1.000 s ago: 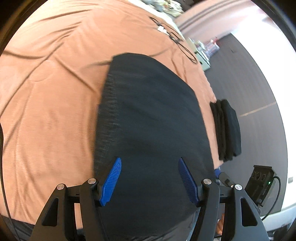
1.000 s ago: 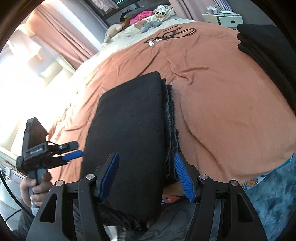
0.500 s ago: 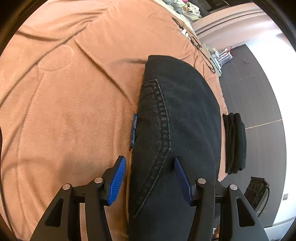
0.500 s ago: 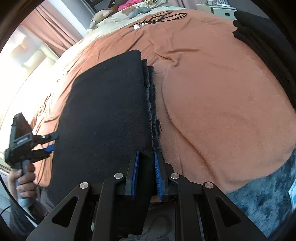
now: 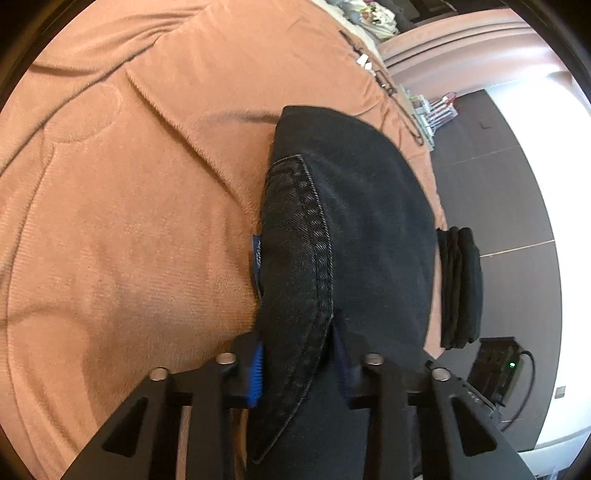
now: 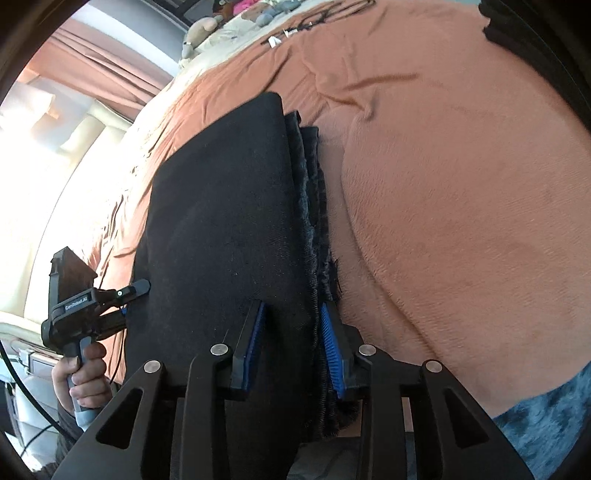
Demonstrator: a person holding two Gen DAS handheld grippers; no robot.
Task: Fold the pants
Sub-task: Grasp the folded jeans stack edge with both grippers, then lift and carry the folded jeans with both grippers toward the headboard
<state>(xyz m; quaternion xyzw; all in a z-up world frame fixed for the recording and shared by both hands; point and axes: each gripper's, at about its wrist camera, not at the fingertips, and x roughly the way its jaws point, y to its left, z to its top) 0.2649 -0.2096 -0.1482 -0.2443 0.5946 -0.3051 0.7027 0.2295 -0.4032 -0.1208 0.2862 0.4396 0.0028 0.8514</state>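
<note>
Black denim pants (image 5: 354, 221) lie folded on an orange-brown blanket (image 5: 129, 221). My left gripper (image 5: 299, 369) is closing; its blue pads (image 5: 256, 373) squeeze the stitched left edge near the front. In the right wrist view the pants (image 6: 229, 229) show stacked, frayed hems along their right side. My right gripper (image 6: 291, 349) grips that right edge with fabric filling the gap, and its jaws are opening a little. The left gripper (image 6: 136, 298) also shows there, held by a hand (image 6: 83, 376) at the pants' left edge.
A stack of folded black clothes (image 5: 460, 288) sits at the bed's right edge. Cables (image 6: 314, 22) lie at the far end of the blanket, with soft toys (image 6: 207, 26) beyond. A black device (image 5: 495, 365) stands on the dark floor. A blue rug (image 6: 546, 417) lies below.
Both grippers came down onto the pants' near end. The left jaws narrowed from wide open onto the left seam. The right jaws pinched the hem edge tight, then widened around thicker fabric.
</note>
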